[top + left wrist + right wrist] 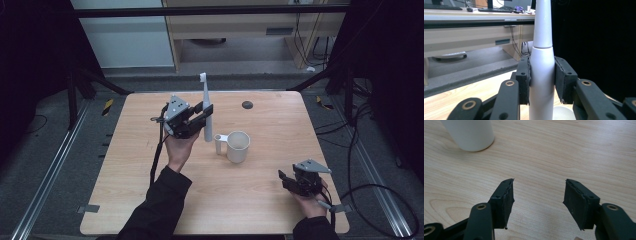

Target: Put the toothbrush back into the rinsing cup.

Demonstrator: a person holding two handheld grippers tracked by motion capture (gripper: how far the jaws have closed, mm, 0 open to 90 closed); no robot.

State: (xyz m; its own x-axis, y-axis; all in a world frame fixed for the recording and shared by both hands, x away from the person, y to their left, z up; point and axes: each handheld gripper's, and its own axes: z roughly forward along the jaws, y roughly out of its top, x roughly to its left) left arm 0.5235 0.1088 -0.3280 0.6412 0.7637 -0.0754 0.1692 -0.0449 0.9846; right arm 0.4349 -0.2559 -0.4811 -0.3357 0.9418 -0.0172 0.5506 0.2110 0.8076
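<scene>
- light wood table (260,200) sitting on grey carpet floor (50,150)
- beige desk (240,25) past the table's far edge, cables (305,45) dangling beside it
- black curtains (390,75) on both sides, pretty dim overall

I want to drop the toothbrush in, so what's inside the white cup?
The high view shows the white cup with a pale inner wall and nothing poking above its rim; its bottom is hidden. The toothbrush stands upright left of it in the left tool.
</scene>
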